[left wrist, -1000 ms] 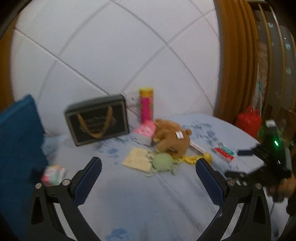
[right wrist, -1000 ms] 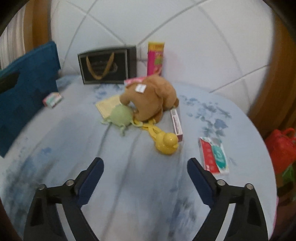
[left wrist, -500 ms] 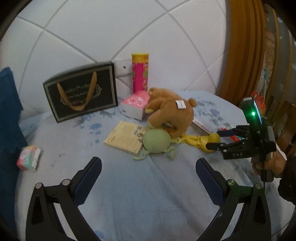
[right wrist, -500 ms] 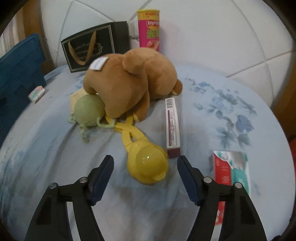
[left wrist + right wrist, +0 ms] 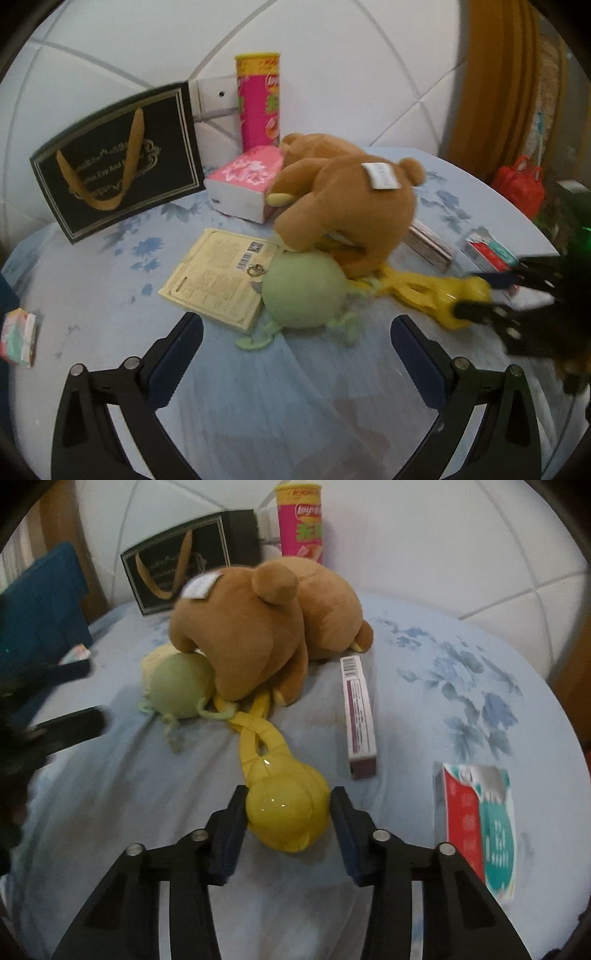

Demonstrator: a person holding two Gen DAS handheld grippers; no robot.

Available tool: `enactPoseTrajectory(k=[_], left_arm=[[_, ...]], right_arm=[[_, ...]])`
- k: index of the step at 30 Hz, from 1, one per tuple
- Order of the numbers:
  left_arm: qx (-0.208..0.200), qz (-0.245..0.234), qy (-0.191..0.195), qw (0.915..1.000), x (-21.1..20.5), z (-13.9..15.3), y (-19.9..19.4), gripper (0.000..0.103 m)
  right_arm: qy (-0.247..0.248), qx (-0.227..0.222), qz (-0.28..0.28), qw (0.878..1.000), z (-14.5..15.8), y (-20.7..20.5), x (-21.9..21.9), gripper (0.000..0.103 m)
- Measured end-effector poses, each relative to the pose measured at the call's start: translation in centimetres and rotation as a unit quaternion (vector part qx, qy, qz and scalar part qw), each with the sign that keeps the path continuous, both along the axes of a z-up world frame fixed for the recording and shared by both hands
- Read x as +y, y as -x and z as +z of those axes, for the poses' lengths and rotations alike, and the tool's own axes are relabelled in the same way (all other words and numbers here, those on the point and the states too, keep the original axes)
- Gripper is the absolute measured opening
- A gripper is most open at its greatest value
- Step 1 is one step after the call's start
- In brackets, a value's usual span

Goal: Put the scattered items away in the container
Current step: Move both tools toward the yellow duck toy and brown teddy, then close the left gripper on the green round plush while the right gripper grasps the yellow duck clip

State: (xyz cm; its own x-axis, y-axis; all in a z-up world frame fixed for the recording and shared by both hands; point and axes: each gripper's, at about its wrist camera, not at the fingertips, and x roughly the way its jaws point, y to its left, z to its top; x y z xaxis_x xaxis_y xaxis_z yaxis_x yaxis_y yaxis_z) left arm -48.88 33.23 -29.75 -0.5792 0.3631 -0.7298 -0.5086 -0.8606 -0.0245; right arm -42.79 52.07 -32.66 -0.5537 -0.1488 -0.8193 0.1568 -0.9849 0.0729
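Observation:
A yellow duck toy [image 5: 286,812] lies on the blue floral bedsheet [image 5: 424,709], its handle reaching under a brown plush bear [image 5: 255,627]. My right gripper [image 5: 288,812] has closed in around the duck's round head, pads on both sides; it also shows in the left wrist view [image 5: 476,295] by the duck [image 5: 432,291]. My left gripper [image 5: 295,350] is open and empty, just short of a green plush ball [image 5: 304,288]. The blue container [image 5: 40,605] stands at the left.
A yellowish booklet [image 5: 218,277], pink tissue pack [image 5: 247,181], pink chips can [image 5: 258,99] and black gift bag [image 5: 118,158] lie behind. A purple box [image 5: 358,709] and red-teal packet [image 5: 480,819] lie right. A small packet [image 5: 18,339] lies left.
My right gripper moved forward and narrowed around the duck's head. My left gripper moved closer to the green ball and the bear.

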Motion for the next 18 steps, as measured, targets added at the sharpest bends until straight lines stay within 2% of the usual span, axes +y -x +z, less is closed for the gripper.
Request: enactPoseTrajectory(k=[4, 7, 11, 13, 14, 15, 17, 18], left_arm=[[-0.005, 0.006, 0.007, 1.0, 0.9, -0.8, 1.4, 0.103], [0.004, -0.014, 0.013, 0.9998, 1.9, -1.3, 1.7, 0.103], [-0.004, -0.047, 0.031, 0.9984, 3.7, -2.7, 2.7, 0.103], [-0.005, -0.044, 0.046, 0.998, 4.1, -3.2, 3.4, 0.103], [-0.008, -0.043, 0.047, 0.998, 4.0, -3.4, 3.6, 0.098], [-0.012, -0.042, 0.046, 0.998, 3.9, -3.5, 3.7, 0.078], [-0.02, -0.04, 0.046, 0.9979, 3.7, -3.9, 4.0, 0.067], [-0.025, -0.039, 0.046, 0.9979, 3.7, -4.1, 4.1, 0.065]], right_arm=[[0.004, -0.007, -0.014, 1.0, 0.3, -1.4, 0.3, 0.043], [0.017, -0.006, -0.03, 0.999, 0.8, -2.9, 0.8, 0.042], [0.03, 0.0, -0.036, 0.999, 1.7, -5.3, 0.6, 0.033], [0.025, 0.004, -0.032, 0.999, 2.0, -5.8, 0.1, 0.033], [0.018, 0.004, -0.03, 0.999, 1.9, -5.9, -0.1, 0.033], [0.013, 0.004, -0.028, 1.0, 1.9, -5.9, -0.2, 0.033], [0.013, 0.001, -0.029, 0.999, 1.5, -5.9, -0.2, 0.033], [0.013, -0.001, -0.03, 0.999, 1.4, -5.9, -0.2, 0.033]])
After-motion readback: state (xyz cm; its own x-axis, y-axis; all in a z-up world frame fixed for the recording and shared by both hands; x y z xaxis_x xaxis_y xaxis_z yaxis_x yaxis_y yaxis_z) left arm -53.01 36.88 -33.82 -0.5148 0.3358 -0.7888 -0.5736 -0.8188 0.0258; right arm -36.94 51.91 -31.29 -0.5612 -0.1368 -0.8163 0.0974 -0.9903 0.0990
